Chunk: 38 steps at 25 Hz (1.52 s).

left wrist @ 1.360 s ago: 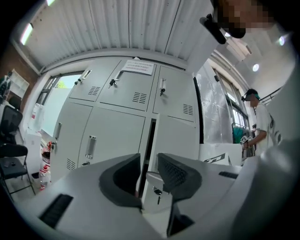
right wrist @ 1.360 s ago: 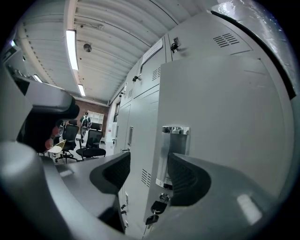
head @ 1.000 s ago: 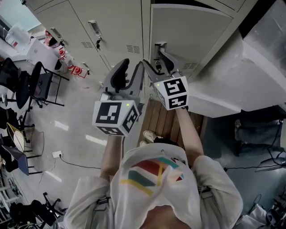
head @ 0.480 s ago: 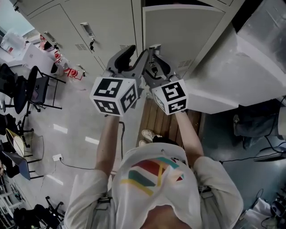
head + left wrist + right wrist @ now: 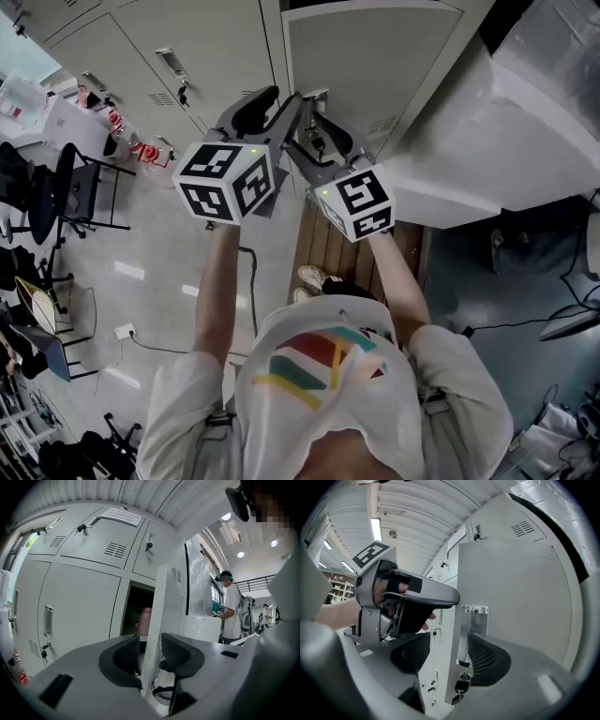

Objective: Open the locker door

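- The locker door [image 5: 375, 66] stands partly ajar. Through the gap, the compartment [image 5: 133, 606] holds a pink item [image 5: 145, 620] I cannot identify.
- Left tongs [image 5: 150, 651] are clenched on the door's free edge, one pad on each face.
- Right tongs [image 5: 449, 653] are released, with jaws apart on either side of the metal handle plate [image 5: 474, 620] near that same edge. A key [image 5: 461, 686] hangs below the plate.
- The neighbouring lockers [image 5: 187, 37] on the left are closed.
- A bulky white unit [image 5: 487, 141] crowds the door's right side. The floor [image 5: 178, 272] to the left is roomier.

Grey locker bank [image 5: 122, 37]; pale glossy floor [image 5: 169, 272]; black chairs [image 5: 80, 183] left; wooden slats [image 5: 333, 248] by lockers; ceiling strip light [image 5: 375, 529] lit.
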Each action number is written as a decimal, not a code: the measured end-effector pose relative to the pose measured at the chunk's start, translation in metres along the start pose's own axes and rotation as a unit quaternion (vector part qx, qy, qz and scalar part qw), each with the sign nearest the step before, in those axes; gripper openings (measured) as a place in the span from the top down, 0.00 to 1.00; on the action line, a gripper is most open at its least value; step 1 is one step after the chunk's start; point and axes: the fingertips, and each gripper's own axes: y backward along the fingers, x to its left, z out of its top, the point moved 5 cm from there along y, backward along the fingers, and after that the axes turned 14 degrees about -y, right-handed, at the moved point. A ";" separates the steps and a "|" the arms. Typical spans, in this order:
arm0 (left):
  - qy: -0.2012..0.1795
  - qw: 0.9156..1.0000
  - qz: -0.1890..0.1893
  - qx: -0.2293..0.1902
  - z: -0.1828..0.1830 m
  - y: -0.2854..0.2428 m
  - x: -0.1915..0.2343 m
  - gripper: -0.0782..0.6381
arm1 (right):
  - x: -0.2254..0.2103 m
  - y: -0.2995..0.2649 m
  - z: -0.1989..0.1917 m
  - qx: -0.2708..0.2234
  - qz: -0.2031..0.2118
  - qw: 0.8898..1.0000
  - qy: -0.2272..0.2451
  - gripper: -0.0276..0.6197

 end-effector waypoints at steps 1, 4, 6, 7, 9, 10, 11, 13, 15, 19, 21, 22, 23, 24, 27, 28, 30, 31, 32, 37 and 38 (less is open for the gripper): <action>0.003 1.000 -0.004 0.002 -0.001 -0.002 0.001 0.68 | 0.000 0.000 -0.001 0.001 0.002 1.000 -0.001 0.59; 0.004 1.000 -0.013 0.013 -0.006 -0.008 0.002 0.68 | 0.007 0.000 -0.004 0.009 0.018 1.000 0.004 0.59; 0.000 1.000 -0.019 0.021 -0.009 -0.012 0.003 0.69 | 0.015 -0.001 -0.008 0.017 0.027 0.999 0.011 0.59; 0.000 1.000 -0.021 0.023 -0.010 -0.014 0.003 0.71 | 0.018 0.000 -0.009 0.020 0.029 0.999 0.013 0.59; 0.003 0.999 -0.020 0.025 -0.012 -0.019 0.006 0.76 | 0.020 0.003 -0.013 0.024 0.032 0.999 0.011 0.59; 0.008 0.999 -0.019 0.025 -0.012 -0.021 0.008 0.77 | 0.020 0.005 -0.015 0.026 0.034 0.999 0.007 0.59; 0.013 0.999 -0.020 0.025 -0.013 -0.022 0.011 0.77 | 0.019 0.006 -0.016 0.027 0.034 0.999 0.002 0.59; 0.018 0.999 -0.022 0.026 -0.012 -0.024 0.013 0.78 | 0.017 0.011 -0.019 0.031 0.033 0.999 -0.003 0.59; 0.010 0.999 -0.017 0.027 -0.011 -0.023 0.011 0.78 | 0.015 0.017 -0.022 0.035 0.029 0.999 -0.006 0.59; 0.010 1.000 -0.014 0.021 -0.011 -0.021 0.007 0.78 | 0.008 0.030 -0.032 0.039 0.020 0.999 -0.005 0.59; 0.008 1.000 -0.014 0.018 -0.012 -0.021 0.007 0.78 | 0.004 0.035 -0.038 0.045 0.014 0.999 -0.008 0.59; 0.005 1.000 -0.013 0.017 -0.012 -0.020 0.007 0.78 | 0.002 0.038 -0.041 0.047 0.011 0.999 -0.011 0.59; 0.002 1.000 -0.013 0.015 -0.012 -0.020 0.006 0.78 | 0.000 0.040 -0.043 0.049 0.008 0.999 -0.014 0.59; -0.001 1.000 -0.014 0.014 -0.013 -0.019 0.005 0.78 | -0.001 0.043 -0.045 0.050 0.006 0.999 -0.017 0.59; -0.015 1.000 -0.018 0.012 -0.013 -0.014 0.000 0.79 | -0.002 0.052 -0.052 0.056 -0.002 0.998 -0.028 0.59; -0.021 1.000 -0.019 0.013 -0.014 -0.011 -0.003 0.80 | -0.002 0.056 -0.054 0.057 -0.004 0.998 -0.030 0.59; -0.030 0.999 -0.021 0.013 -0.014 -0.008 -0.006 0.80 | -0.002 0.061 -0.056 0.058 -0.008 0.998 -0.034 0.59; -0.030 0.999 -0.023 0.011 -0.013 -0.006 -0.008 0.80 | -0.002 0.063 -0.055 0.058 -0.011 0.998 -0.035 0.59; -0.029 0.999 -0.025 0.007 -0.013 -0.004 -0.009 0.80 | -0.002 0.066 -0.055 0.057 -0.015 0.998 -0.035 0.59; -0.034 0.999 -0.028 -0.001 -0.014 0.004 -0.018 0.80 | -0.011 0.082 -0.050 0.047 -0.045 0.997 -0.035 0.59; -0.035 0.999 -0.029 -0.001 -0.015 0.005 -0.021 0.80 | -0.013 0.086 -0.049 0.045 -0.051 0.997 -0.036 0.59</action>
